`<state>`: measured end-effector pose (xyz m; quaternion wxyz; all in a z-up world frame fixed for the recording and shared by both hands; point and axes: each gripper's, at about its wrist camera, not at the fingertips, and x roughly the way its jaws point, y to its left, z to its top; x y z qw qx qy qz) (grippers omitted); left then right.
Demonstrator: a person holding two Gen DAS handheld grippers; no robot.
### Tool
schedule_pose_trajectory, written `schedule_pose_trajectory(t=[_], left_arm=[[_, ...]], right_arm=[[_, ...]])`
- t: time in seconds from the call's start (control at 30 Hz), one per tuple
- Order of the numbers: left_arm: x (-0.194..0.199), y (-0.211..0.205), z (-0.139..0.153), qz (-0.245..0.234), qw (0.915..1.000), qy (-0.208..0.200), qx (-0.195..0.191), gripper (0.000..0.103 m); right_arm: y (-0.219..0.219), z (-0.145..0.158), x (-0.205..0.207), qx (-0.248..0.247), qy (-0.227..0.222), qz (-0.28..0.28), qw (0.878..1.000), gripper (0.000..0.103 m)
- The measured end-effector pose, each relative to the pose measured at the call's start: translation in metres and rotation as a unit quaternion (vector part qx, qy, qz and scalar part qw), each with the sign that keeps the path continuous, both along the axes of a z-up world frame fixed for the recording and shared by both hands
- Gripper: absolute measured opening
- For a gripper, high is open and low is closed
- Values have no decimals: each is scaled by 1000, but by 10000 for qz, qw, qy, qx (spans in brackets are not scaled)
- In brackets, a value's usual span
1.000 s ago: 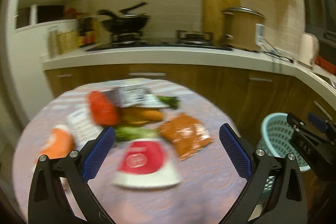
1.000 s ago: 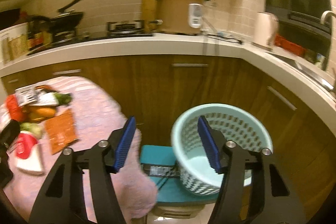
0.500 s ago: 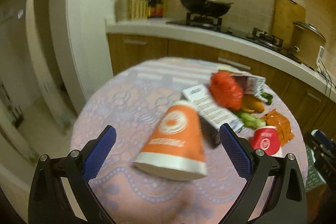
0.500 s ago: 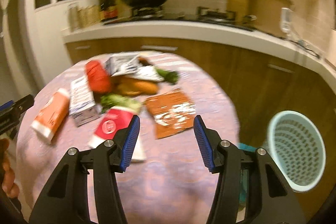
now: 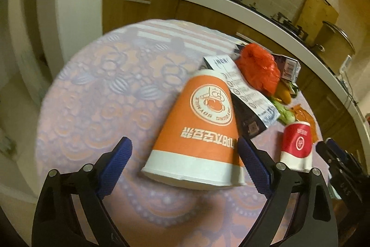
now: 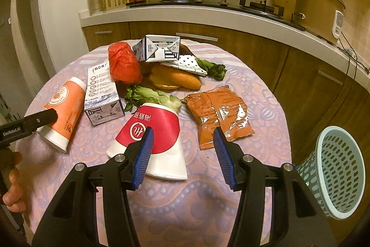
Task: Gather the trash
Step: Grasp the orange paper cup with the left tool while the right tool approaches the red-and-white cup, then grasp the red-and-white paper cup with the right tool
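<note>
An orange paper cup [image 5: 203, 129] lies on its side on the round table, also in the right wrist view [image 6: 61, 117]. My left gripper [image 5: 185, 166] is open, its fingers either side of the cup's rim. A red paper cup [image 6: 157, 138] lies on its side; my right gripper [image 6: 181, 154] is open just above its rim end. A milk carton [image 6: 101, 94], a red plastic bag [image 6: 123, 64], an orange snack wrapper [image 6: 219, 115] and a folded carton [image 6: 159, 50] lie around. The teal mesh basket [image 6: 337, 175] stands off the table at right.
Greens [image 6: 150, 96], a bread roll [image 6: 175, 80] and a dotted wrapper [image 6: 189, 64] lie mid-table. The patterned tablecloth [image 6: 185, 200] covers the table. A kitchen counter [image 6: 208, 13] with wok and rice cooker [image 6: 319, 8] runs behind.
My left gripper swung left from the red cup to the orange cup and closed in on it. My right gripper swung from the basket to the table, above the red cup.
</note>
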<state>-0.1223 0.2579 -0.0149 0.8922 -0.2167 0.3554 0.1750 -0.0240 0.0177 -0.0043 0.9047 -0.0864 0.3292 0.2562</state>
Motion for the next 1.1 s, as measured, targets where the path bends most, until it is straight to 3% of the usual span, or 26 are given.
schedule_pose_trajectory(t=[0.2,0.33,0.53,0.67,0.87,0.93,1.0,1.1], left_arm=[[12,-8,-6,-206,9996,-37,-169,70],[11,-16,-4,-208,9997,-96,-6,57],[0,-26,9,-120,9986,-393,333,54],[-5,-33,21,-185,9971,-548,499,54],[-3,-45,24,-334,9958,-600,607,54],[-3,-46,24,-358,9957,-604,601,54],[-4,-47,24,-361,9958,-613,576,54],[-3,-49,25,-383,9956,-624,578,54]], right_arm=[[-4,-2,8,33,54,-8,10000,50],[-5,-5,12,130,221,193,9995,51],[3,-16,22,206,663,489,9964,58],[6,-23,28,329,946,630,9930,68],[18,-26,32,408,1213,836,9882,68],[21,-26,32,405,1235,867,9877,66],[21,-24,31,445,1213,909,9874,51],[18,-19,26,482,1075,917,9888,40]])
